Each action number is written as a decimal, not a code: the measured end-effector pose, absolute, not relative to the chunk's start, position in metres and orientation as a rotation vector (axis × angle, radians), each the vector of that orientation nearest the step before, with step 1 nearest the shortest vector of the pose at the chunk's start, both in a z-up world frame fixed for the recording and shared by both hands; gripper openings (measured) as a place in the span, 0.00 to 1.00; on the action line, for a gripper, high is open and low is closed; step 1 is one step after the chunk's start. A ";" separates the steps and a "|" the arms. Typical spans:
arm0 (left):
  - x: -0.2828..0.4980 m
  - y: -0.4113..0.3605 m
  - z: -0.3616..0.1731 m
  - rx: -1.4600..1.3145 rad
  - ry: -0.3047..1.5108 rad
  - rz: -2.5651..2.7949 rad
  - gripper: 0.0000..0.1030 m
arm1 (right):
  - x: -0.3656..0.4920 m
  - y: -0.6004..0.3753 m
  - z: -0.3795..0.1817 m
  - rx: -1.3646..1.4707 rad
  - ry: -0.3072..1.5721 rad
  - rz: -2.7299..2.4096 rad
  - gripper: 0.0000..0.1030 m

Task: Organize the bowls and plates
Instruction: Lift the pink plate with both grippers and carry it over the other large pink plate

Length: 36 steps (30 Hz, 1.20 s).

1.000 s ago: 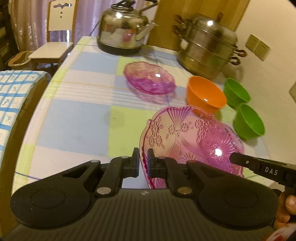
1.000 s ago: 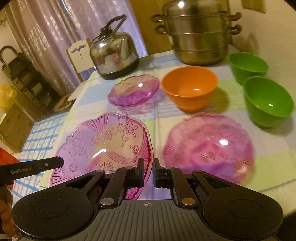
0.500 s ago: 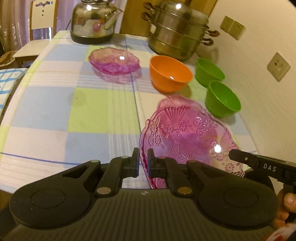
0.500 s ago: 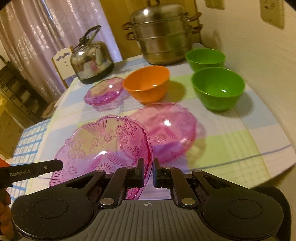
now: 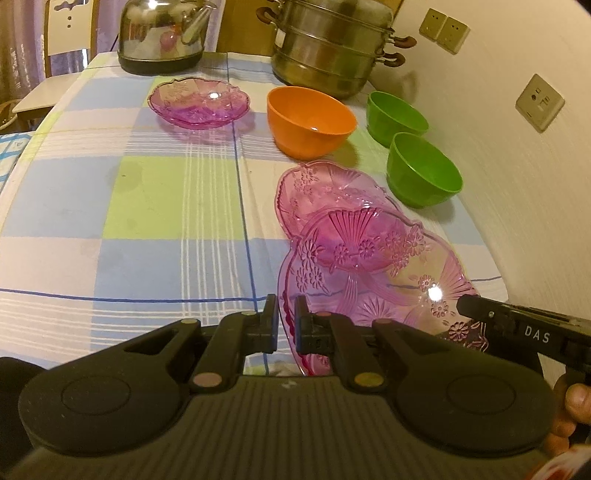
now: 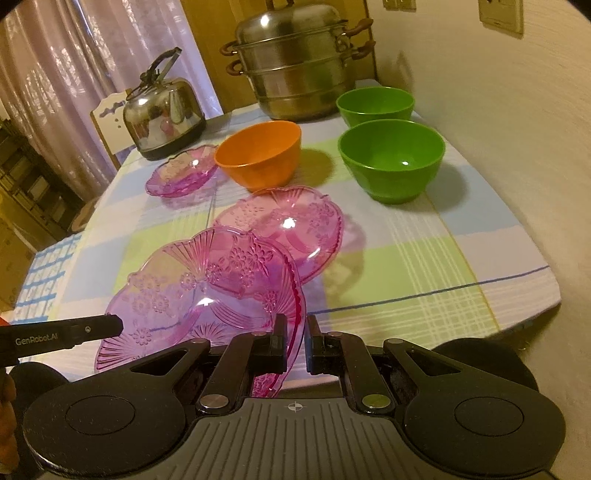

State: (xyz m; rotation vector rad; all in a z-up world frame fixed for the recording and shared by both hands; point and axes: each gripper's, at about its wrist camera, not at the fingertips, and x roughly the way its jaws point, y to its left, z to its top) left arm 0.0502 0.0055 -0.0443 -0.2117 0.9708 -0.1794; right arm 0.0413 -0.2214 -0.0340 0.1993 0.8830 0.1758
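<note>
Both grippers hold one pink glass plate [image 5: 369, 273] by opposite rims, above the table. My left gripper [image 5: 286, 325] is shut on its left rim. My right gripper [image 6: 296, 343] is shut on its right rim; the plate also shows in the right wrist view [image 6: 192, 291]. A second pink plate [image 5: 325, 195] lies on the table just beyond and partly under the held one [image 6: 291, 229]. A third pink plate [image 5: 199, 99] lies farther back. An orange bowl [image 5: 310, 118] and two green bowls [image 5: 423, 168] [image 5: 395, 112] stand behind.
A steel steamer pot [image 5: 328, 48] and a kettle [image 5: 162, 33] stand at the table's far end. A wall [image 5: 517, 166] runs close along the right side. A chair [image 5: 55, 48] stands at the far left. The checked tablecloth [image 5: 147, 206] covers the table.
Both grippers have carried the held plate forward and to the right, over the near edge of the plate lying on the table. The bowls and pot look closer.
</note>
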 end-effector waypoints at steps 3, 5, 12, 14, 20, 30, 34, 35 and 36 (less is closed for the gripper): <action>0.052 0.002 -0.045 -0.209 0.973 -0.186 0.06 | 0.040 -0.226 -0.034 0.201 0.883 0.173 0.09; 0.054 0.001 -0.046 -0.207 0.975 -0.189 0.06 | 0.042 -0.229 -0.035 0.204 0.886 0.171 0.09; 0.061 -0.005 -0.046 -0.196 0.978 -0.191 0.07 | 0.048 -0.233 -0.035 0.212 0.883 0.166 0.09; 0.063 -0.007 -0.046 -0.192 0.979 -0.190 0.07 | 0.050 -0.234 -0.035 0.213 0.881 0.166 0.09; 0.070 -0.013 -0.047 -0.184 0.985 -0.195 0.07 | 0.059 -0.239 -0.036 0.219 0.882 0.160 0.09; 0.093 -0.019 -0.050 -0.178 0.984 -0.203 0.07 | 0.079 -0.245 -0.038 0.218 0.878 0.144 0.09; 0.107 -0.021 -0.053 -0.179 0.982 -0.202 0.07 | 0.092 -0.246 -0.041 0.212 0.874 0.140 0.09; 0.112 -0.022 -0.054 -0.180 0.981 -0.201 0.07 | 0.096 -0.246 -0.041 0.210 0.873 0.138 0.09; 0.116 -0.022 -0.055 -0.180 0.980 -0.201 0.07 | 0.099 -0.246 -0.042 0.207 0.871 0.137 0.09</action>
